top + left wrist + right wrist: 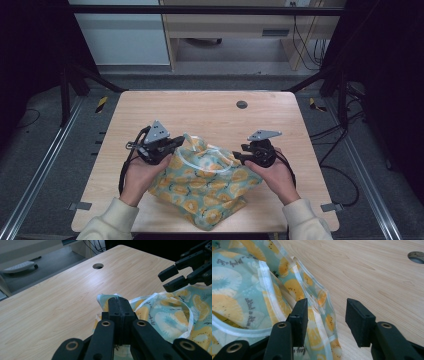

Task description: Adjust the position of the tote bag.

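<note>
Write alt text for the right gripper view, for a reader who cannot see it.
The right claw stands open over the white-trimmed edge of a teal cloth printed with yellow fruit slices, its edge lying between the two black jaws with no pad pressing on it. Beyond lies a pale wooden table with a round hole near its far corner.
</note>
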A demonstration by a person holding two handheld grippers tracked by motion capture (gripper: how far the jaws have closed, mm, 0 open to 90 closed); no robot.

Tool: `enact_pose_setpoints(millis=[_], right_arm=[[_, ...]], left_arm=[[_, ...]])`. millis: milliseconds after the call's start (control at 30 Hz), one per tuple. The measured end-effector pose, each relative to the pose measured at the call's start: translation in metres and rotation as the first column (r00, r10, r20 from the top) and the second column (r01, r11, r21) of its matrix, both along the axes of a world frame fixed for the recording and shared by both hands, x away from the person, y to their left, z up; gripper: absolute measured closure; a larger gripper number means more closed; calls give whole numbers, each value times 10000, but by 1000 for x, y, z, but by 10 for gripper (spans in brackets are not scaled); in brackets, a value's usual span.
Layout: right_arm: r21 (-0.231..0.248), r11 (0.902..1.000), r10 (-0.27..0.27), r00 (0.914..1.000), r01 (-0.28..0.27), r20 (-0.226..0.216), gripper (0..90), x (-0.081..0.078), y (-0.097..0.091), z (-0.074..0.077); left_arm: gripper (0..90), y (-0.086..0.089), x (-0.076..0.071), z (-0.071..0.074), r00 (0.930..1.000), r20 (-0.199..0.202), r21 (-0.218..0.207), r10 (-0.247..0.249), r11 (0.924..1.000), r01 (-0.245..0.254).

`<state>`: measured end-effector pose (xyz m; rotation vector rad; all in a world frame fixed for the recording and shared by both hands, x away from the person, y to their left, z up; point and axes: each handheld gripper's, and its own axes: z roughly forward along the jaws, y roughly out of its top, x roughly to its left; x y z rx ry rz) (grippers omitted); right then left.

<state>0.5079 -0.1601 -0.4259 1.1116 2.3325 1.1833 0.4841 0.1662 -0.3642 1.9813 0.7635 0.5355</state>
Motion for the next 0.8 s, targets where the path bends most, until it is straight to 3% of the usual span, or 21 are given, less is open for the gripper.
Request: enact_pose_setpoints(millis=[267, 367, 567, 600, 667, 733, 800], right_arm=[[-141, 9977, 665, 9973, -670, -297, 604, 19, 19, 3], [-158, 9951, 962, 9931, -975, -666, 594, 24, 27, -1], [-352, 9911, 1258, 9899, -1282, -656, 600, 28, 34, -6], [-562, 9893, 1314, 9894, -1349, -621, 619, 28, 35, -7], [-483, 9893, 1334, 9871, -1380, -890, 715, 29, 35, -10], [-663, 9860, 1469, 9852, -1530, -883, 850, 29, 35, -11], [-623, 9889, 1320, 9899, -1351, -515, 900, 25, 33, -6]], left_arm=[[900, -7, 5, 4, 10000, 75, -257, -18, 9997, 19], [900, -11, 7, 9, 9996, 277, -261, 18, 9997, -11], [900, -11, 5, 22, 9967, 811, -697, 89, 9976, -32], [900, -10, 4, 25, 9960, 888, -754, 91, 9971, -24], [900, -7, 3, 27, 9955, 934, -781, 144, 9969, -71], [900, -4, 3, 28, 9957, 914, -855, 180, 9963, -101], [900, 0, 0, 29, 9956, 915, -772, 194, 9969, -123]])
